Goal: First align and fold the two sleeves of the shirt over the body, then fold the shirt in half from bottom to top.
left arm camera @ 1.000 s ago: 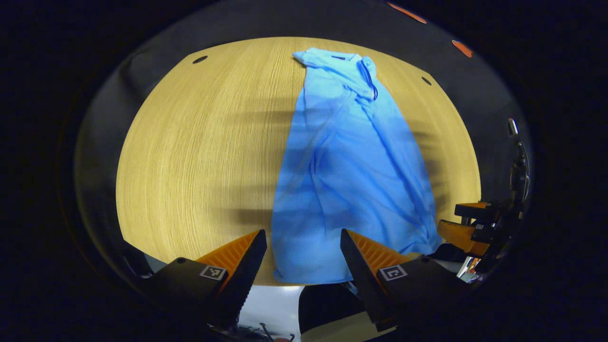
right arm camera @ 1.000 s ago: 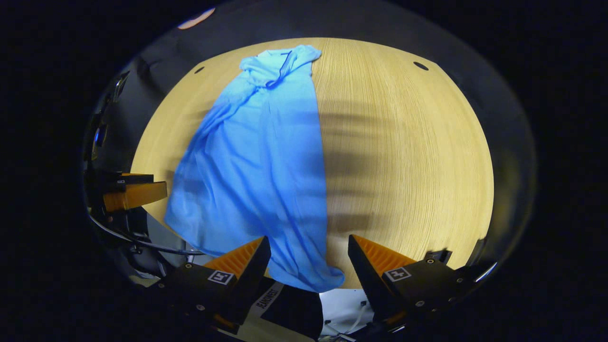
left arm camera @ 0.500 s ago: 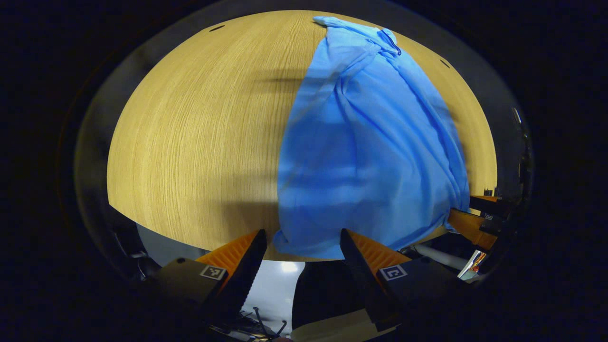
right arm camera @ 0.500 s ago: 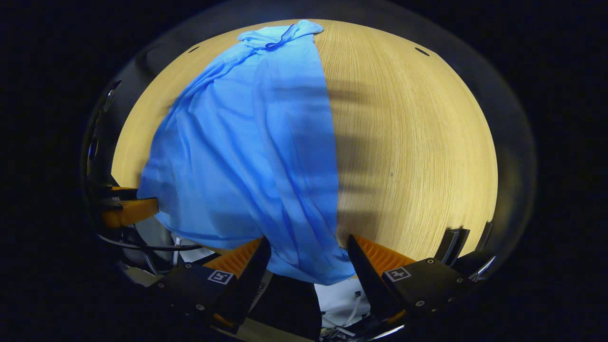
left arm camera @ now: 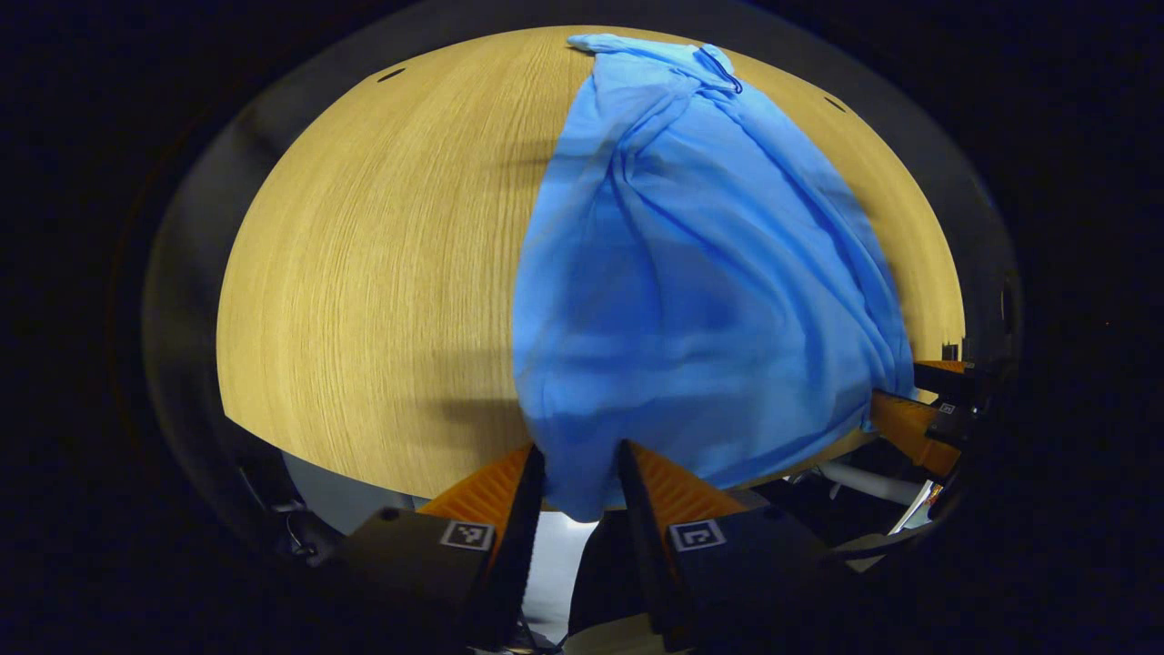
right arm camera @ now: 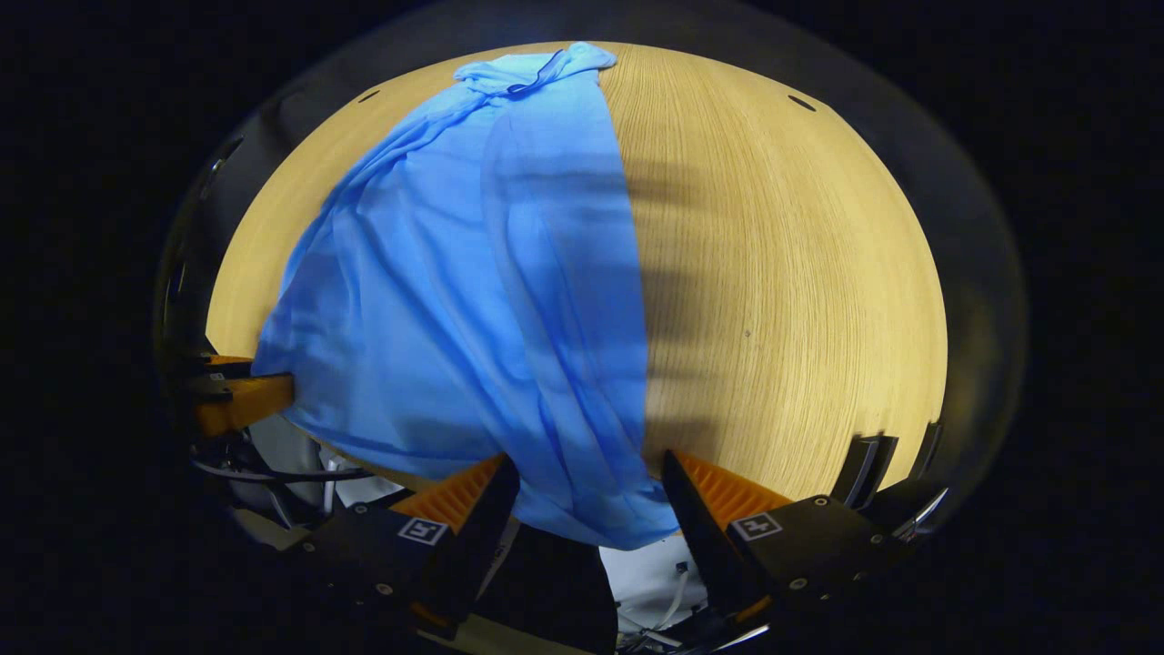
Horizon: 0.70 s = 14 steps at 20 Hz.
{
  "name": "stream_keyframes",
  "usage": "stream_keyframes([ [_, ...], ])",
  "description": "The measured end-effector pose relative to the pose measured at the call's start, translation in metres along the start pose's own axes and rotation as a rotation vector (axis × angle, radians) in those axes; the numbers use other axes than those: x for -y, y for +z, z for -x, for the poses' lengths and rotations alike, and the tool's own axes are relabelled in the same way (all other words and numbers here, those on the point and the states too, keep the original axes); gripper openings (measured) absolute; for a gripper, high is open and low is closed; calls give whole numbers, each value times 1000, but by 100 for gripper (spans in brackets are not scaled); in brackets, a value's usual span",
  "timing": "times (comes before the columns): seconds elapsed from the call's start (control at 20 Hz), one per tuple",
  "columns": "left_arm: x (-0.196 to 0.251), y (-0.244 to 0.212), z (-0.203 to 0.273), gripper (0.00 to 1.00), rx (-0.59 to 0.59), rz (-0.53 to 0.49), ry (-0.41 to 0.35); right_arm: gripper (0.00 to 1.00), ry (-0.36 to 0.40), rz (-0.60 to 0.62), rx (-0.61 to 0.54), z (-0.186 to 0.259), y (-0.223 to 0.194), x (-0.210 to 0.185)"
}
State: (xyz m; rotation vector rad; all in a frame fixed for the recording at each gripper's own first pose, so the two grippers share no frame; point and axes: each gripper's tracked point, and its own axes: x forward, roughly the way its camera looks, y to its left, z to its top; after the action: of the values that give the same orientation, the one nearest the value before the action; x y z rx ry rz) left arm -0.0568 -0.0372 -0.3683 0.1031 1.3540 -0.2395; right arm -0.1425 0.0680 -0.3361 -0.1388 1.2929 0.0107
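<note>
- While narrowed onto a hem corner, left gripper [left arm camera: 576, 473] pinching light-blue, creased thin-fabric shirt [left arm camera: 700, 273], sleeves folded in.
- Stretched along pale wooden table [right arm camera: 800, 273].
- Right gripper [right arm camera: 589, 491] jaws wide around opposite corner.

1 shirt [left arm camera: 691, 273], 1 table [left arm camera: 364, 273], 2 tools [left arm camera: 576, 478] [right arm camera: 589, 487]; approx 2 table holes [right arm camera: 800, 103].

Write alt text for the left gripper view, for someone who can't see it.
A blue shirt lies lengthwise on a round wooden table, collar at the far side, its near hem corner between the nearly closed jaws of the left gripper. The right gripper reaches in at the shirt's other near corner, at the right edge.
</note>
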Motion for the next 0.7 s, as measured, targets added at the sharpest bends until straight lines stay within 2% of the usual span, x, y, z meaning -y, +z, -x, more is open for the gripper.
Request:
stream_keyframes([
  [0.05, 2, 2, 1, 35, 4, 20, -7, 78, 2, -14, 3, 2, -1, -1],
  [0.15, 5, 6, 1, 12, 7, 36, -22, 41, 29, 1, 9, 0, 2, -9],
  [0.25, 7, 16, 0, 12, 50, 23, -42, 3, 57, 71, 16, 1, 5, -10],
  [0.3, 8, 21, 1, 4, 47, -4, -45, 1, 66, 61, 17, 2, 4, -9],
  [0.45, 13, 29, 4, 4, 56, 14, -57, 0, 116, 19, 4, 8, 8, -10],
  [0.7, 16, 89, 37, 4, 171, 5, -46, 0, 163, -17, 105, 43, 62, 3],
])
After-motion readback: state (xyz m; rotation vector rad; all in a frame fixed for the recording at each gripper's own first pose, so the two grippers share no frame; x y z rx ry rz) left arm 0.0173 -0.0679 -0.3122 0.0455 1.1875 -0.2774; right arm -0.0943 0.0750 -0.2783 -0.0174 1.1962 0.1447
